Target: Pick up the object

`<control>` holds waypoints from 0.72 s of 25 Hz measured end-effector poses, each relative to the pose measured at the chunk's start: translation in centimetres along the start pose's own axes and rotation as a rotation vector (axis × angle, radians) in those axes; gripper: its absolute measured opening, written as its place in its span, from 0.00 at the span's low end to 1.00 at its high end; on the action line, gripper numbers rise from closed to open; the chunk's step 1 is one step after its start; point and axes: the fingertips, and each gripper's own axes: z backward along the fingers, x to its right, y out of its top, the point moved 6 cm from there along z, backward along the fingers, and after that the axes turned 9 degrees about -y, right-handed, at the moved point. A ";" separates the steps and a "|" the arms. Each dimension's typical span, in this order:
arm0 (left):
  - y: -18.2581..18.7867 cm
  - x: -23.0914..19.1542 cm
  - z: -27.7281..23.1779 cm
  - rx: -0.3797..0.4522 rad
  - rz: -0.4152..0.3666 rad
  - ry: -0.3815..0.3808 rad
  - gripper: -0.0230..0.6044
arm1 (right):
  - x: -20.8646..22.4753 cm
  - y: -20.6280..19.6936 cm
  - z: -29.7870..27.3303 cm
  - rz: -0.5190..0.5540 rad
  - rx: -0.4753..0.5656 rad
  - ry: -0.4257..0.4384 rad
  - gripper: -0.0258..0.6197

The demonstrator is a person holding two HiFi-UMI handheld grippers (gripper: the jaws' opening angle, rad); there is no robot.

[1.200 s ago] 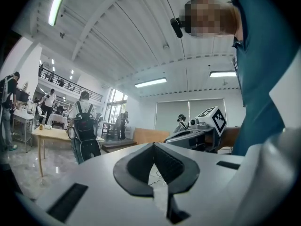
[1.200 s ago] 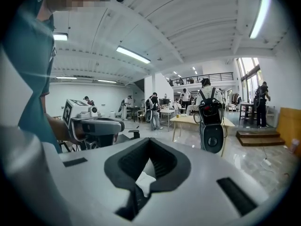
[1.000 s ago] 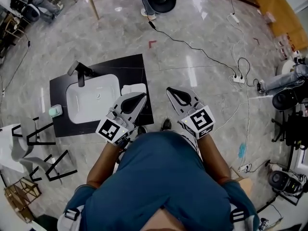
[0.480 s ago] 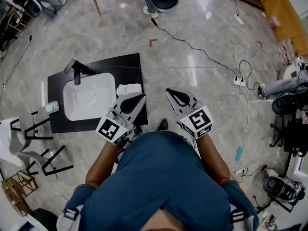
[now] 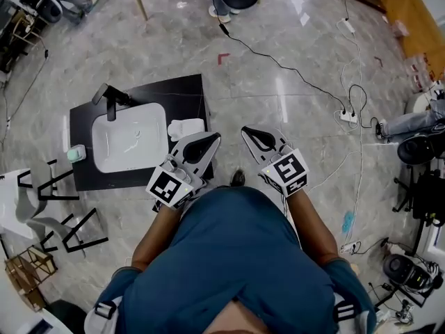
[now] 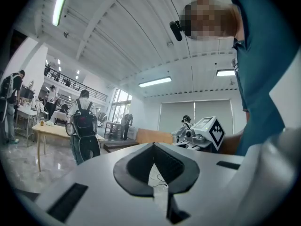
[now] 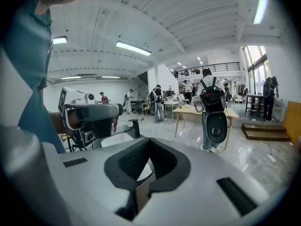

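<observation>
I read left tool jaws together, nothing between. Right tool same, closed and empty. Both held low in front of me. Left tip over near edge of black tabletop. White lump lies on tabletop just past that tip, beside basin. Faucet at far corner. Cable on floor beyond.

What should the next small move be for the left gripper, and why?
Probably open the left gripper: its jaws are shut with nothing between them, and the white object, lying on the black counter beside the basin, shows just left of its tips. The right gripper is shut too, farther away.
</observation>
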 end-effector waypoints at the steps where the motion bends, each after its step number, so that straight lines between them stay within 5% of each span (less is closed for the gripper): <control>1: -0.2 0.1 0.3 -0.006 0.011 -0.013 0.04 | -0.2 0.2 -0.1 -0.006 -0.003 -0.009 0.06; 5: -0.2 -1.0 1.8 -0.082 -0.006 -0.074 0.04 | -1.4 1.8 -0.4 -0.033 0.028 -0.046 0.06; 18: 0.4 -6.1 4.9 -0.052 -0.013 -0.047 0.04 | -3.1 2.9 -2.7 -0.029 0.021 -0.104 0.06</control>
